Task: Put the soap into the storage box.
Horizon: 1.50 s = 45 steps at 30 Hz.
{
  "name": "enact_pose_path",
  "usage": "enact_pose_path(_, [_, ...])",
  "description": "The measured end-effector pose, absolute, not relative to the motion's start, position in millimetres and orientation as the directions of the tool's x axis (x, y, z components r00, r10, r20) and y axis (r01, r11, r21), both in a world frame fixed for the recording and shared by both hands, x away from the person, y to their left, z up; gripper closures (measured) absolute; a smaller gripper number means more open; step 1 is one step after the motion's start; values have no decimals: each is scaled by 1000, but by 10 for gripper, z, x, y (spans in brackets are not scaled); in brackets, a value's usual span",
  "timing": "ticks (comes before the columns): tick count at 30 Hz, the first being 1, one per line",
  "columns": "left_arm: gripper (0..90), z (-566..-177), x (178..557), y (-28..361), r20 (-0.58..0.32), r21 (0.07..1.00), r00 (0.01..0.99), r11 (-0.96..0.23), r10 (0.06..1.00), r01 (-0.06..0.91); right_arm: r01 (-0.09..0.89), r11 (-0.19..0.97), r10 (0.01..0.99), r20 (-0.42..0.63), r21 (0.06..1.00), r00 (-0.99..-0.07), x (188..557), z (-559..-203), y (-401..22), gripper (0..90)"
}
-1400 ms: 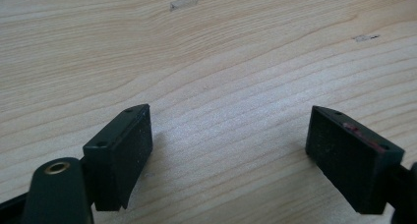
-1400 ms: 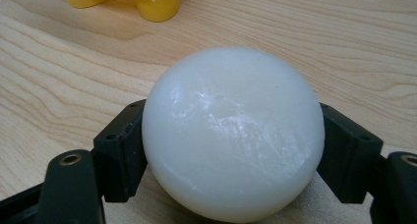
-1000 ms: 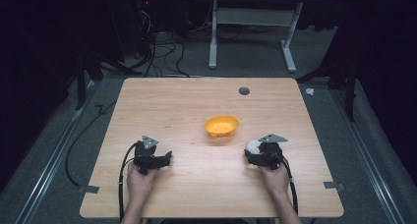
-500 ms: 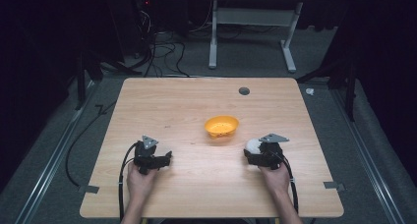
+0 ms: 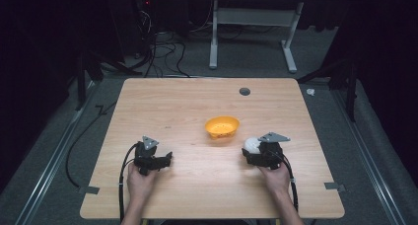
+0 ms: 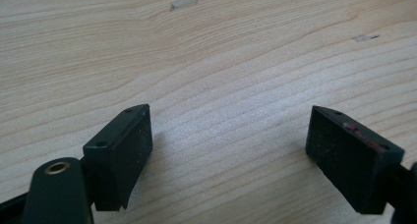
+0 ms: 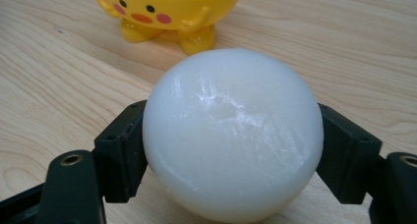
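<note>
A white ball (image 7: pixel 231 135) sits between the two black jaws of my right gripper (image 7: pixel 231 150), which press on both its sides; in the high view the white ball (image 5: pixel 252 145) shows at the front of my right gripper (image 5: pixel 252 150), low over the table right of centre. Just beyond it stands a yellow bowl (image 5: pixel 222 128) with a chick face and little feet (image 7: pixel 167 10). My left gripper (image 5: pixel 167 159) rests low at the table's front left, its jaws wide apart over bare wood (image 6: pixel 228 150), nothing between them.
The wooden table (image 5: pixel 172 101) has a small dark round hole (image 5: pixel 244 91) near its far edge. Tape tabs (image 5: pixel 88 189) mark the front corners. Cables trail from both grippers off the near edge. A metal stand (image 5: pixel 251 32) and cables lie on the floor behind.
</note>
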State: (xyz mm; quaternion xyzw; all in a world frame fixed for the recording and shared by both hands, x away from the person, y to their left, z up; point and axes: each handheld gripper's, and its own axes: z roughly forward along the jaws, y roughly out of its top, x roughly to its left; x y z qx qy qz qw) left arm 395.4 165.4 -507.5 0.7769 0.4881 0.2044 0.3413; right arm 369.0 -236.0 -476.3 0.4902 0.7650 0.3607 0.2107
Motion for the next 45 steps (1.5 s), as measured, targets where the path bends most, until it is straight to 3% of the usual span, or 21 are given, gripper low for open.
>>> enact_pose_path(45, [181, -5075, 3954, 1656, -17, 730, 441, -290, 897, 619, 561, 268, 872, 51, 783, -487, 3866, -4404, -2202, 250])
